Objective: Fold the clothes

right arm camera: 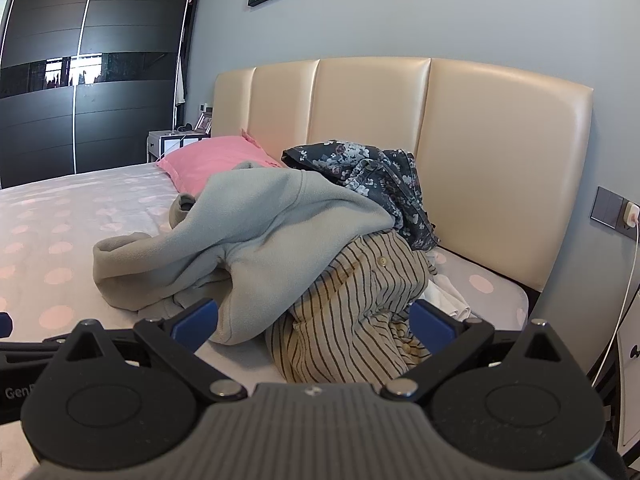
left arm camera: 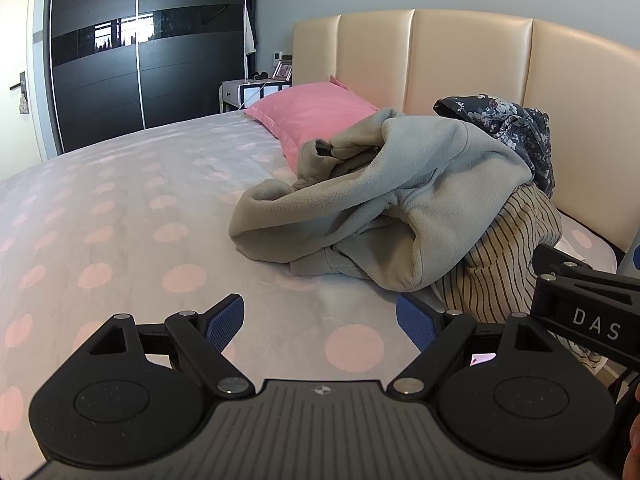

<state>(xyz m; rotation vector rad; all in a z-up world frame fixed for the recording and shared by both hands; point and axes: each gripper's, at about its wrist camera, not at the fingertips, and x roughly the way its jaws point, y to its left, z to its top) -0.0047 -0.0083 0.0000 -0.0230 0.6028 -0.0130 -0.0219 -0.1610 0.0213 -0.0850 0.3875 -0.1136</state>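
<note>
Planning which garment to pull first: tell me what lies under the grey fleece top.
The grey fleece top drapes over a beige striped shirt at its right side; the polka-dot bedsheet lies beneath its left. A dark floral garment sits behind. Anything deeper is covered.

The right hand-held gripper (right arm camera: 314, 326) gapes wide before a striped shirt (right arm camera: 352, 312) under grey fleece (right arm camera: 272, 232).

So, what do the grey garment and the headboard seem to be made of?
Grey garment: probably fleece; its surface looks matte, fuzzy and thick, with soft, rounded folds. Headboard: glossy cream padded panels with soft highlights, likely leather or faux leather; which of the two cannot be told.
</note>
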